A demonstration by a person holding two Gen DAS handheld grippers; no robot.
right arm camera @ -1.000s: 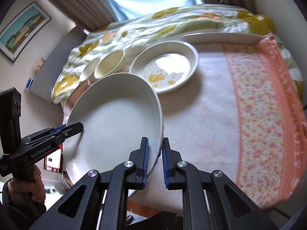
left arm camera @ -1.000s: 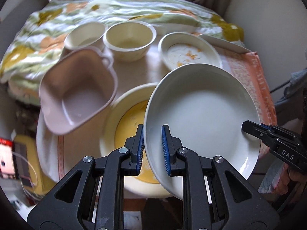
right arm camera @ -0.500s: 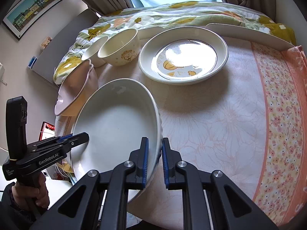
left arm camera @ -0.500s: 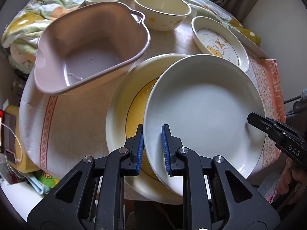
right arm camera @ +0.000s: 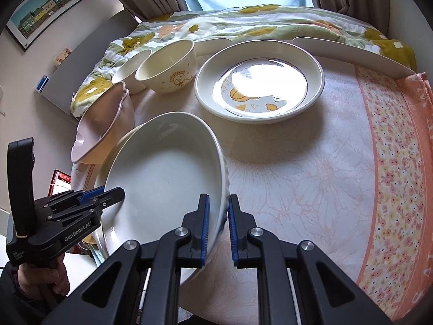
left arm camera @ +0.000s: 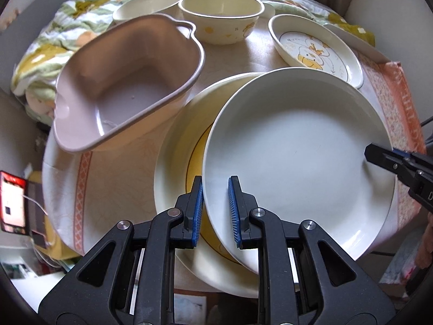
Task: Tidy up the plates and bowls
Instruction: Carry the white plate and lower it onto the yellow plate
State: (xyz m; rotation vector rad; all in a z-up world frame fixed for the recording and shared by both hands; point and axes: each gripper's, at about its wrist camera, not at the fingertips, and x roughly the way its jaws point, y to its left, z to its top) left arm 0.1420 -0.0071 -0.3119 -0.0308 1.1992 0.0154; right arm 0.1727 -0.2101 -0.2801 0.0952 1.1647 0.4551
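- Far left, at nine o'clock in the left wrist view, a pink heart-shaped bowl (left arm camera: 127, 81) sits tilted on the worktop (left arm camera: 116, 168), its lower edge near the worktop's rim.
- Behind it, toward twelve o'clock, two cream bowls stand side by side: a plain one (left arm camera: 146, 5) and one printed with small animals (left arm camera: 222, 16).
- Centre, a cream plate with a yellow middle (left arm camera: 178, 162) lies flat on the flowered cloth.
- Above that plate, a plain white deep plate (left arm camera: 297, 151) is held between both tools, overlapping it toward three o'clock and apparently not yet seated. It is glossy, unmarked and round with a raised rim.
- The left tool (left arm camera: 215, 211) is clamped on the white plate's near rim at six o'clock, one blue pad on each face.
- The right tool (right arm camera: 218, 222) grips the opposite rim the same way, narrow around the edge.
- Likely step: stacking the white plate onto the yellow-centred one. The next move calls for sliding it toward nine o'clock until centred, lowering it level, then releasing both tools.
- Right, at two o'clock, a duck-pattern plate (left arm camera: 319, 51) rests alone, well apart from the stack.
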